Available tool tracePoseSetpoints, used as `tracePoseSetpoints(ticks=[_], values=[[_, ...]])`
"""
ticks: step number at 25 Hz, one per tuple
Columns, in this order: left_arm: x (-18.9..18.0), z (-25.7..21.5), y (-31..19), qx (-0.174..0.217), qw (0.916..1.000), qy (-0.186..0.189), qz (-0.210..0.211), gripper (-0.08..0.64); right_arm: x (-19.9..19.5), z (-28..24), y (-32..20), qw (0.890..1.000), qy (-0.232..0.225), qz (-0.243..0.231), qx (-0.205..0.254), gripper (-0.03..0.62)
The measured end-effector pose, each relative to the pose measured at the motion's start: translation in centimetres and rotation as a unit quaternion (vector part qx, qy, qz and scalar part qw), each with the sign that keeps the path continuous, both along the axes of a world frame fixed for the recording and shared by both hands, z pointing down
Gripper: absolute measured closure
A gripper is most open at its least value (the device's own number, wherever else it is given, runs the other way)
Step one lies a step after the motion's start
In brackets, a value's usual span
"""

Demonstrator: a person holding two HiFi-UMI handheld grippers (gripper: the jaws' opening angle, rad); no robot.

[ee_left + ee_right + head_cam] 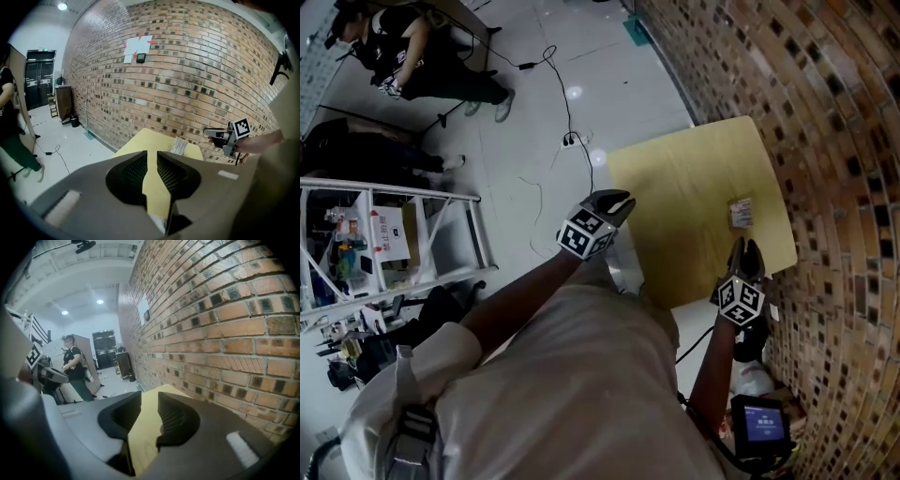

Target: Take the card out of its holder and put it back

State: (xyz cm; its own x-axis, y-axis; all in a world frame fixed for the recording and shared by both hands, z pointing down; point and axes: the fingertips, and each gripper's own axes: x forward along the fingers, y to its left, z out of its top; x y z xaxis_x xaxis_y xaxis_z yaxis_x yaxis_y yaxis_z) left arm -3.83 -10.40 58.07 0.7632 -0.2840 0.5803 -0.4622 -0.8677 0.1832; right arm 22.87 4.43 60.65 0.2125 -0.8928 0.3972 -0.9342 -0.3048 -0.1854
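The card holder [740,212] is a small pale sleeve with print, lying flat on the yellow table [694,187] near its brick-wall side. It also shows ahead in the left gripper view, card holder [178,146]. My left gripper [619,199] hovers at the table's left edge, well short of the holder; its jaws [151,157] stand a little apart with nothing between them. My right gripper [747,246] is over the table's near edge, just short of the holder. In its own view the right gripper [149,399] is open and empty over the table top, and the holder is out of sight there.
A brick wall [825,141] runs along the table's right side. A metal rack [394,244] stands on the floor to the left, and cables [567,112] trail across the floor. A person [412,56] sits at the far left. A small screen [764,424] glows by my right side.
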Motion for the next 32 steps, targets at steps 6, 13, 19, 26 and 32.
tracePoseSetpoints(ticks=[6,13,19,26,32], values=[[-4.7,0.1,-5.6,0.003,0.9998,0.009,0.017,0.476,-5.2,-0.7,-4.5,1.000,0.008,0.014,-0.013,0.479],[-9.9,0.6,-11.0,-0.001,0.9985,0.023,0.051,0.476,-12.1,-2.1,-8.4,0.999,0.023,0.035,-0.017,0.479],[-12.9,1.3,-13.7,-0.003,0.9953,0.030,0.092,0.476,-16.7,-2.1,-9.3,0.997,0.027,0.073,-0.014,0.480],[-15.6,2.1,-13.6,0.003,0.9908,0.017,0.134,0.476,-21.8,-3.1,-7.3,0.994,0.022,0.103,0.004,0.480],[-15.3,1.0,-10.5,-0.002,0.9885,0.031,0.148,0.476,-24.5,-5.9,-2.6,0.991,0.035,0.128,0.018,0.480]])
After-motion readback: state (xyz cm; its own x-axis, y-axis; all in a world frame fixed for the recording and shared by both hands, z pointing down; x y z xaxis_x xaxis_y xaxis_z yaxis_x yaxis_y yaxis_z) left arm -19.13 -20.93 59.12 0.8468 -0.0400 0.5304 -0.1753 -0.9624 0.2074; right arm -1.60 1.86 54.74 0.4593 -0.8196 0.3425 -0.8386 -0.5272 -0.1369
